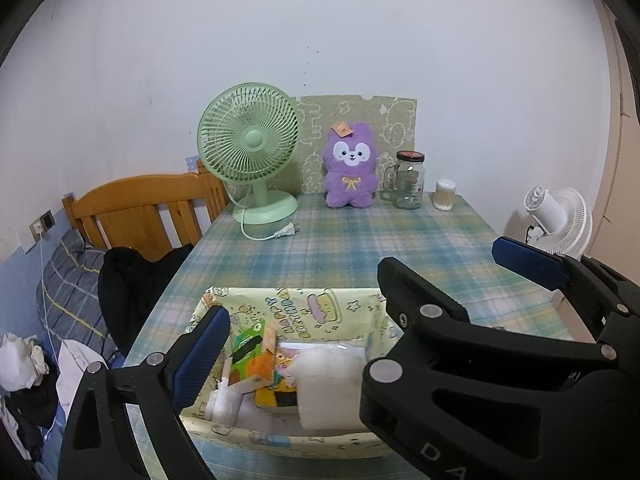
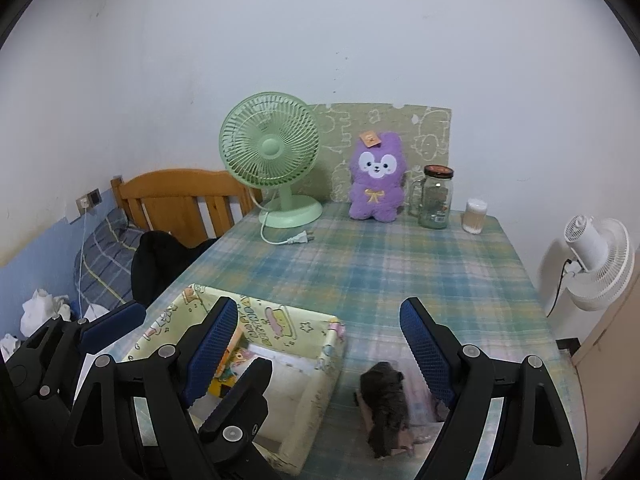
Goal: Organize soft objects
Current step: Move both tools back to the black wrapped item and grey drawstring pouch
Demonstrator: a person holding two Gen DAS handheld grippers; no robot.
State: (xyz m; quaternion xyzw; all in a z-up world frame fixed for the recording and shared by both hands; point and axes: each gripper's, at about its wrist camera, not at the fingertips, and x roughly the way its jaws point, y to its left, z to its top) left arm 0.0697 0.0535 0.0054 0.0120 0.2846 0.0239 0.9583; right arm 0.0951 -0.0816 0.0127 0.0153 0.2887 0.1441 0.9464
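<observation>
fur toy (image 2: 385,410): on table beside bin (image 2: 320,364) | likely light, squashy, grip mid-body | right gripper (image 2: 324,348): wide, empty | left gripper (image 1: 304,344): wide, empty, over bin

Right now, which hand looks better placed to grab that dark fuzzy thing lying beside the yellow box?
The right gripper, probably. Its open jaws point almost straight at the dark fuzzy item on the tablecloth. The left gripper hangs open over the yellow box, further off.
</observation>
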